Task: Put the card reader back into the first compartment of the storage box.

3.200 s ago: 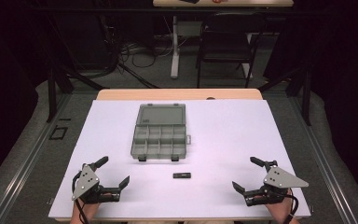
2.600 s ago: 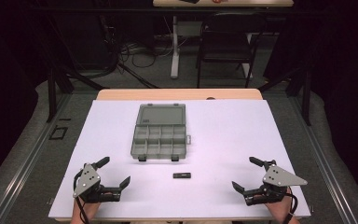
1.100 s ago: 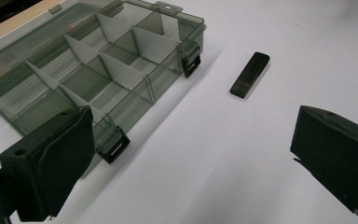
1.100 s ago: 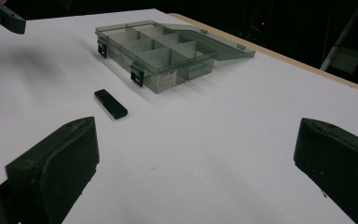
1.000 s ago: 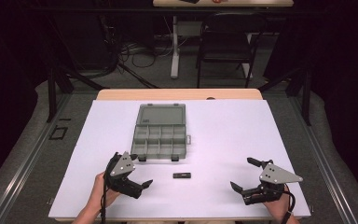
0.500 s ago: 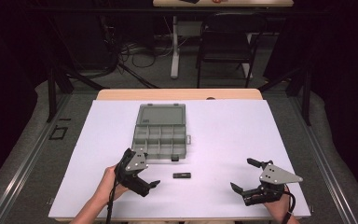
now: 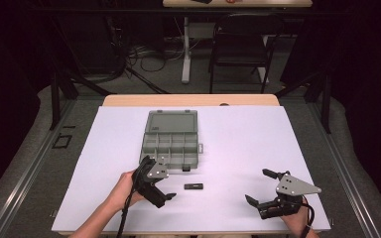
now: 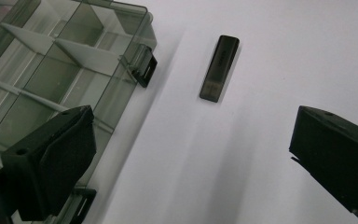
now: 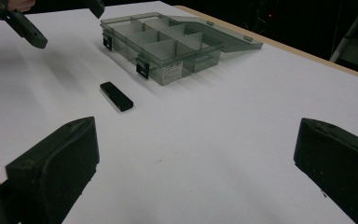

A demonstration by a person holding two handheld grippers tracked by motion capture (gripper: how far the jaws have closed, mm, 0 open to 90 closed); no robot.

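A small black USB stick point(image 7: 194, 186) lies flat on the white table, just in front of a smoky clear compartment box point(image 7: 172, 146) whose lid is folded back. My left gripper point(image 7: 164, 179) hovers open beside the stick, held by a hand. In the left gripper view the stick point(image 8: 220, 67) lies ahead between the spread jaws of that gripper point(image 8: 191, 158), and the left jaw hangs over the box's front edge point(image 8: 121, 100). My right gripper point(image 7: 258, 187) rests open near the front right of the table. Its own view point(image 9: 196, 158) shows the stick point(image 9: 116, 96) and the box point(image 9: 168, 44) farther off.
White sheet point(image 7: 248, 144) covers the table, with a wooden strip point(image 7: 188, 100) at the far edge. Black latches point(image 8: 144, 70) stick out of the box front. A chair point(image 7: 240, 44) and cables stand on the floor beyond the table.
My left gripper has travelled from the front left corner rightward and forward to the stick and the box front. The right gripper has hardly moved.
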